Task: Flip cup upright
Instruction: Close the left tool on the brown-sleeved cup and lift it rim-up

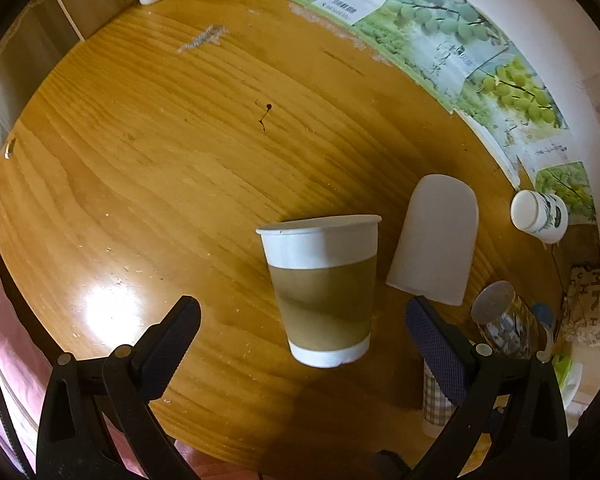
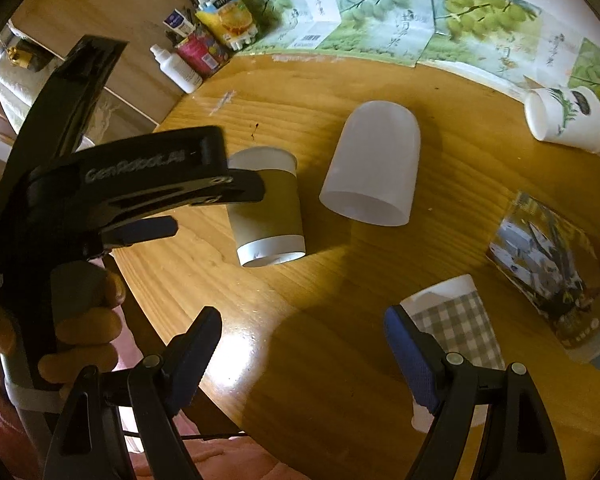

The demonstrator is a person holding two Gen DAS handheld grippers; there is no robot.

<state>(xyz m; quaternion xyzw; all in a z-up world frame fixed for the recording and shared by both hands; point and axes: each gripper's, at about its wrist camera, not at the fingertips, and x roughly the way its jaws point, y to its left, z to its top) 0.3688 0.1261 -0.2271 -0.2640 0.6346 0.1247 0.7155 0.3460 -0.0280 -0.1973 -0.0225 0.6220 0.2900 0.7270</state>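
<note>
Brown-sleeved cup [image 1: 324, 288] upright at centre frame — left gripper [image 1: 300, 320] spread.

We back off straight (fingers clear of it); right gripper [image 2: 304, 356] gapes, empty.

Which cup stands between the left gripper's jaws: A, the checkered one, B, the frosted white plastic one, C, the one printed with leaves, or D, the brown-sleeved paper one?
D: the brown-sleeved paper cup stands upright on the wooden table, centred ahead of the open left gripper.

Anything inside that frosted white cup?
The frosted white cup has its mouth toward the right wrist camera; the strip of inner wall showing looks bare. Its own wall hides the rest.
</note>
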